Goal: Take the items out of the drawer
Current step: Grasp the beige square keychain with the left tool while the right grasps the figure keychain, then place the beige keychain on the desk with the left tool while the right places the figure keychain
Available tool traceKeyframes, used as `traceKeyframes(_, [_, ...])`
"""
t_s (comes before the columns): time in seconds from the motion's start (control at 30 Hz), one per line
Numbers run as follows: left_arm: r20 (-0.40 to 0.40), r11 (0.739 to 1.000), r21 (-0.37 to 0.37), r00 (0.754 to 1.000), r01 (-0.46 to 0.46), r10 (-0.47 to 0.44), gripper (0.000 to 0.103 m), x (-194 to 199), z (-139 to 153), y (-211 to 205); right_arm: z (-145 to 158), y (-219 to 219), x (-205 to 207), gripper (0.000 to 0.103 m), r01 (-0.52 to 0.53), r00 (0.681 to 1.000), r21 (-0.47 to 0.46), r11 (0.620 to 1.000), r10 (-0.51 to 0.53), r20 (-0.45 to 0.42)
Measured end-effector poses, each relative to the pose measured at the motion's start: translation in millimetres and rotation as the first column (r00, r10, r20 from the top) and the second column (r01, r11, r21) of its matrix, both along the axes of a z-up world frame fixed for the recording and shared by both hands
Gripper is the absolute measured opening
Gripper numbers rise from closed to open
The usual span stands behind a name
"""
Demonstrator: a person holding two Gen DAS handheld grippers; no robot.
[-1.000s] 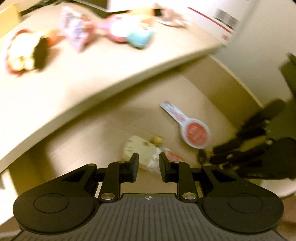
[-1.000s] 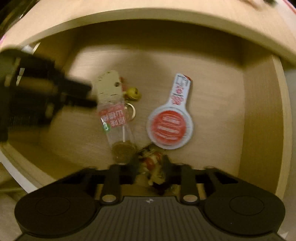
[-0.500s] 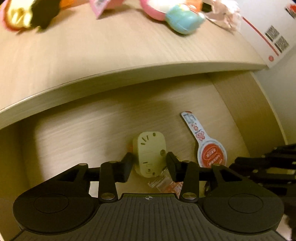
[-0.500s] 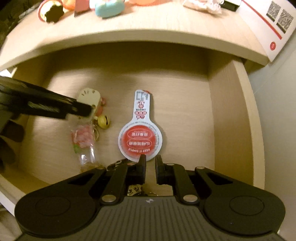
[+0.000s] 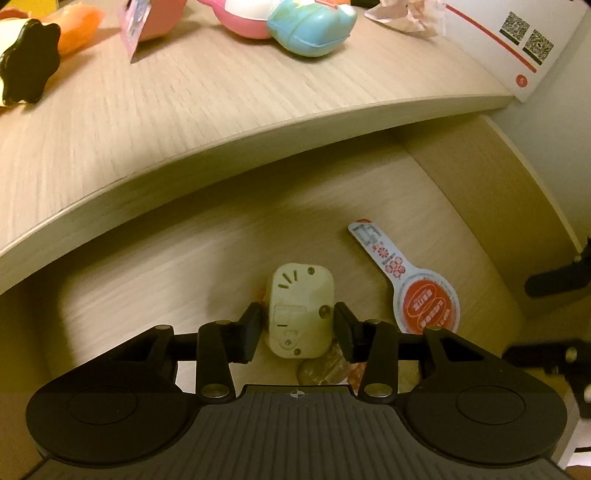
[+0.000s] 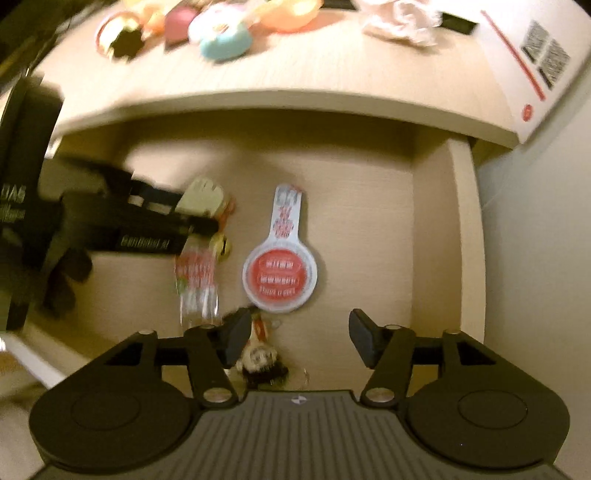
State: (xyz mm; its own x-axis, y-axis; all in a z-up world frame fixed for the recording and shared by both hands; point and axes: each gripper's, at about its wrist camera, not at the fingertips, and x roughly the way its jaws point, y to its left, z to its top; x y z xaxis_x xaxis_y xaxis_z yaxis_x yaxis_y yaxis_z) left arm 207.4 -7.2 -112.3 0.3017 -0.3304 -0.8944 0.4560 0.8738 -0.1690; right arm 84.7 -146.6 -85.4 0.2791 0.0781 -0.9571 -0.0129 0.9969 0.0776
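The drawer [image 5: 480, 206] is pulled out below the desk top. A cream, box-shaped device [image 5: 300, 314] lies on its floor, and my left gripper [image 5: 298, 328] straddles it, open, with a thin gap showing at the left pad. The right wrist view shows that device [image 6: 202, 194] with the left fingers [image 6: 199, 222] beside it. My right gripper [image 6: 300, 336] hovers over the drawer's front; its jaws are opening with nothing between them. A small doll keychain [image 6: 260, 363] lies just under its left finger. A red-and-white paddle-shaped tag [image 6: 280, 275] lies mid-drawer.
A clear packet with red print [image 6: 195, 275] and a gold bell [image 6: 221, 245] lie by the cream device. On the desk top [image 5: 184, 122] sit a blue toy [image 5: 310, 27], pink and orange toys, crumpled tissue [image 5: 406, 14] and a white box with QR codes [image 5: 524, 40].
My left gripper came down over the cream device with its jaws spread wider. My right gripper pulled back and upward, and its shut jaws sprang apart above the doll keychain.
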Motion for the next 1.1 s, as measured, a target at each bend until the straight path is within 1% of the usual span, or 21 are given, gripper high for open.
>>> traceKeyframes(0.03, [-0.001,1.000,-0.001,1.000,0.001,-0.001,0.046,-0.4,0.1,0.5,-0.5,1.6,0.4,0.059,-0.012,1.000,0.009,1.000,0.012,-0.017])
traceKeyframes(0.1, [-0.009,1.000,-0.007,1.000,-0.014,0.014,0.045,-1.1,2.1,5.1,-2.5,7.8,2.0,0.059,-0.043,0.998,0.057,0.997,0.045,-0.050])
traceKeyframes(0.17, [-0.035,0.999,-0.019,0.999,-0.035,0.034,0.044,-0.2,2.5,10.7,-8.9,16.7,6.1,0.059,-0.080,0.993,0.074,0.994,0.085,-0.077])
traceKeyframes(0.27, [-0.069,0.998,-0.046,0.997,-0.050,0.047,0.044,0.7,1.9,24.2,-26.2,34.3,14.4,0.059,-0.133,0.983,0.021,0.991,0.134,-0.128])
traceKeyframes(0.3, [-0.069,0.998,-0.047,0.996,-0.052,0.048,0.044,-0.1,2.3,28.8,-32.0,39.4,17.4,0.055,-0.148,0.978,0.013,0.989,0.149,-0.148])
traceKeyframes(0.33, [-0.066,0.998,-0.044,0.997,-0.052,0.049,0.044,-1.2,2.6,32.5,-36.8,43.2,18.8,0.044,-0.165,0.973,0.009,0.986,0.164,-0.163])
traceKeyframes(0.37, [-0.064,0.998,-0.039,0.997,-0.051,0.048,0.044,-2.1,2.7,35.4,-38.9,47.4,19.8,0.035,-0.182,0.968,0.006,0.983,0.181,-0.171])
traceKeyframes(0.4, [-0.060,0.998,-0.032,0.997,-0.048,0.046,0.044,-3.9,3.4,38.3,-39.0,52.0,20.0,0.024,-0.199,0.966,-0.010,0.980,0.195,-0.169])
traceKeyframes(0.47, [-0.040,0.999,-0.025,0.998,-0.046,0.045,0.043,-10.3,8.1,43.2,-31.1,59.2,18.4,0.012,-0.219,0.970,-0.042,0.975,0.212,-0.119])
traceKeyframes(0.5, [-0.030,0.999,-0.024,0.999,-0.044,0.043,0.043,-17.2,13.9,46.8,-25.2,60.6,17.5,0.005,-0.217,0.973,-0.044,0.975,0.213,-0.087])
traceKeyframes(0.57, [0.000,0.999,-0.032,1.000,-0.026,0.026,0.043,-28.5,25.2,52.3,-13.2,60.7,15.9,0.005,-0.198,0.980,-0.027,0.980,0.197,-0.032])
traceKeyframes(0.63, [0.036,0.999,-0.041,0.999,-0.003,0.005,0.043,-40.7,40.8,56.7,-0.9,59.3,12.9,0.001,-0.181,0.983,-0.015,0.983,0.181,0.026])
traceKeyframes(0.67, [0.054,0.999,-0.050,0.999,0.003,-0.001,0.043,-46.6,50.3,58.6,4.7,56.6,11.4,0.001,-0.174,0.984,-0.008,0.985,0.174,0.050])
traceKeyframes(0.73, [0.082,0.997,-0.083,0.997,0.002,0.005,0.043,-54.7,74.2,65.2,15.9,48.8,11.0,0.000,-0.141,0.985,0.032,0.989,0.137,0.100])
traceKeyframes(0.8, [0.124,0.991,-0.131,0.992,-0.002,0.019,0.043,-58.4,96.8,66.7,31.8,37.9,13.6,0.000,-0.094,0.985,0.090,0.991,0.079,0.152])
traceKeyframes(0.9, [0.204,0.982,-0.190,0.978,-0.016,0.055,0.043,-60.3,141.4,75.5,68.3,17.8,15.0,0.000,-0.052,0.966,0.194,0.980,0.000,0.259])
traceKeyframes(0.97, [0.251,0.977,-0.211,0.966,-0.013,0.067,0.043,-57.9,165.4,77.3,88.5,7.2,16.8,0.000,-0.049,0.949,0.224,0.973,-0.024,0.313])
traceKeyframes(1.03, [0.285,0.976,-0.216,0.956,-0.012,0.075,0.043,-55.1,179.8,74.5,104.7,-2.9,19.5,0.000,-0.051,0.934,0.249,0.967,-0.042,0.355])
traceKeyframes(1.1, [0.291,0.975,-0.222,0.953,-0.017,0.083,0.043,-50.3,189.9,75.6,112.4,-9.8,23.1,0.000,-0.043,0.926,0.256,0.966,-0.057,0.372])
